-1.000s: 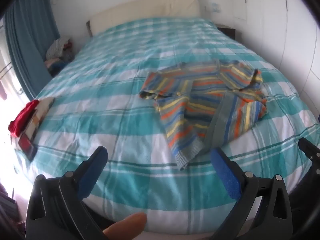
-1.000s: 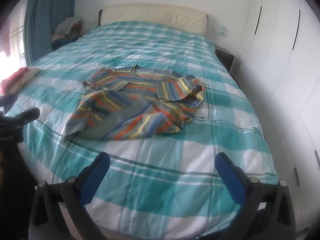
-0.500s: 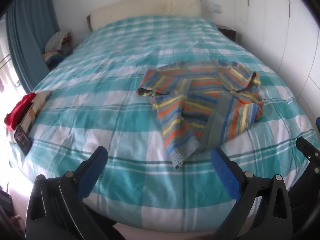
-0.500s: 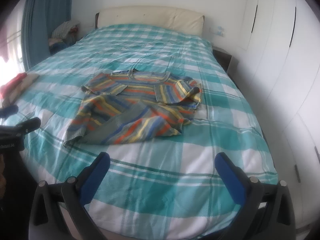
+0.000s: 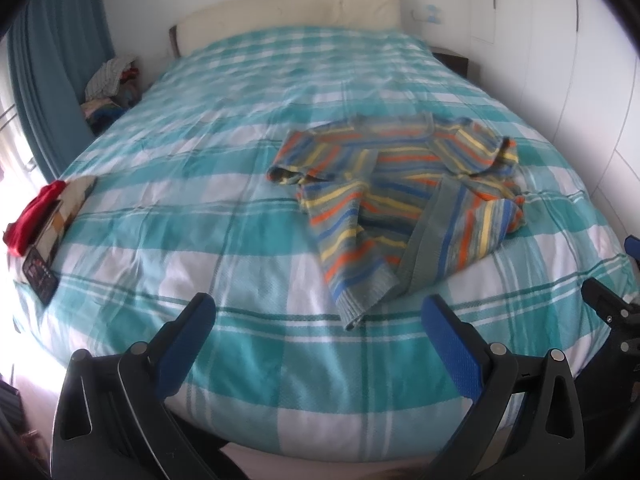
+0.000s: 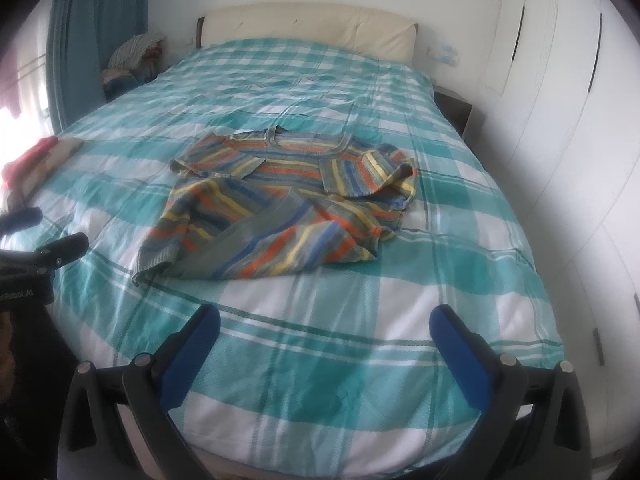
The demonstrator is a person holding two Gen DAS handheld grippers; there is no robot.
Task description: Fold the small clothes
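Note:
A small striped knit sweater [image 5: 400, 204] in grey, orange, yellow and blue lies rumpled on the teal-and-white checked bed [image 5: 192, 240], with its sleeves and hem partly turned over. It also shows in the right wrist view [image 6: 280, 208]. My left gripper [image 5: 318, 320] is open and empty, above the bed's near edge, short of the sweater's hem. My right gripper [image 6: 324, 324] is open and empty, above the near edge, short of the sweater. The left gripper's body [image 6: 36, 264] shows at the left edge of the right wrist view.
A folded pile with a red garment [image 5: 34, 216] and a dark card lies at the bed's left edge. A cream headboard [image 5: 288, 8] stands at the far end. Blue curtains [image 5: 48, 80] and a heap of clothes [image 5: 112, 80] are at the left. White wardrobes [image 6: 560, 120] line the right.
Both grippers have drawn back and risen a little, so the sweater sits slightly farther off. Both stay open. The fingertip at the bottom of the left view is gone.

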